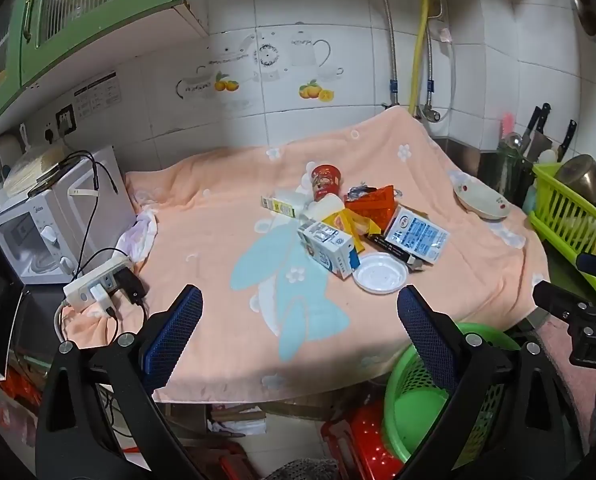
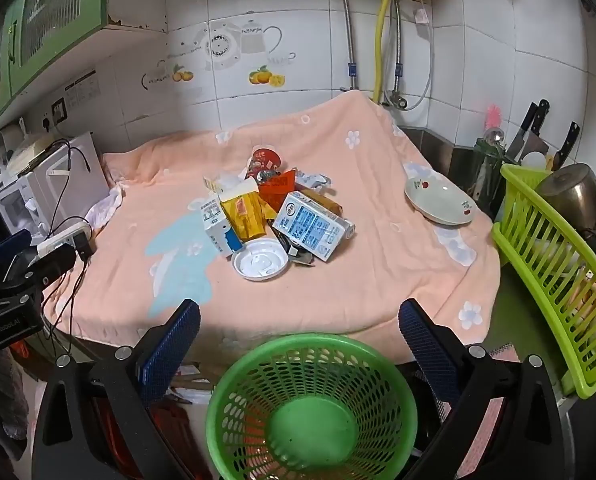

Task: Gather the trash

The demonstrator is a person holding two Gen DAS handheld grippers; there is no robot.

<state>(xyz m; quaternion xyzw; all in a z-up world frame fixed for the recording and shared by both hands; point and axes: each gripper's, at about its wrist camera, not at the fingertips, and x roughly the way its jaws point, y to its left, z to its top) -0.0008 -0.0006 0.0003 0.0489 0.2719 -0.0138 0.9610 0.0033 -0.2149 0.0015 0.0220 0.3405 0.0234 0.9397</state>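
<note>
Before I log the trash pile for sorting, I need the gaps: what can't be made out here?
- Items under the pile: both views, covered by the milk cartons and yellow wrapper.
- Carton print: too small, blurred.
- Green basket interior: left view, blocked by the left gripper; the right view shows its bottom bare.
- Floor below the counter: dark, cut off.

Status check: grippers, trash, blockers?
Left gripper open, right gripper open, both empty. Trash pile untouched on blanket. Green basket below, empty. Nothing blocking.
</note>
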